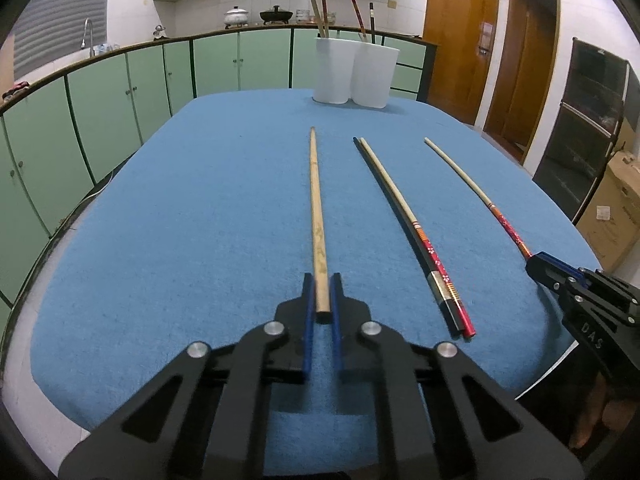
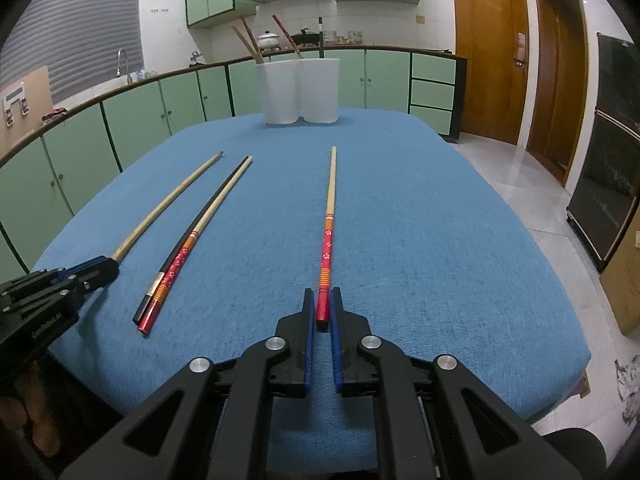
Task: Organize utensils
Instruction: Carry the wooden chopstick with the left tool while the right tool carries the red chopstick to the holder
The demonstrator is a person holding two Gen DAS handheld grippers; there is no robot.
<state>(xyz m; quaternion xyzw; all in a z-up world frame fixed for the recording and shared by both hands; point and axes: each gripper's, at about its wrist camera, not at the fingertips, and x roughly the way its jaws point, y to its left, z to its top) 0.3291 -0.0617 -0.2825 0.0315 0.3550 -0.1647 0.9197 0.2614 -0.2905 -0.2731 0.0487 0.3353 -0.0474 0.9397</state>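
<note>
On the blue-covered table [image 1: 180,200], my left gripper [image 1: 322,280] is shut on the near end of a plain wooden chopstick [image 1: 316,200], which lies pointing away toward two white cups [image 1: 332,70]. My right gripper [image 2: 323,294] is shut on the red end of a red-patterned chopstick [image 2: 329,216] that also lies flat on the cloth. Between them a black chopstick and a second red-patterned one lie side by side [image 1: 404,216], touching neither gripper. Each gripper shows at the edge of the other's view: the right gripper [image 1: 538,266] and the left gripper [image 2: 108,266].
The two white cups [image 2: 280,92] stand together at the table's far edge, each with chopsticks upright in it. Green kitchen cabinets [image 1: 100,120] curve behind and to the left. Wooden doors [image 2: 488,60] and a cardboard box [image 1: 616,216] are on the right.
</note>
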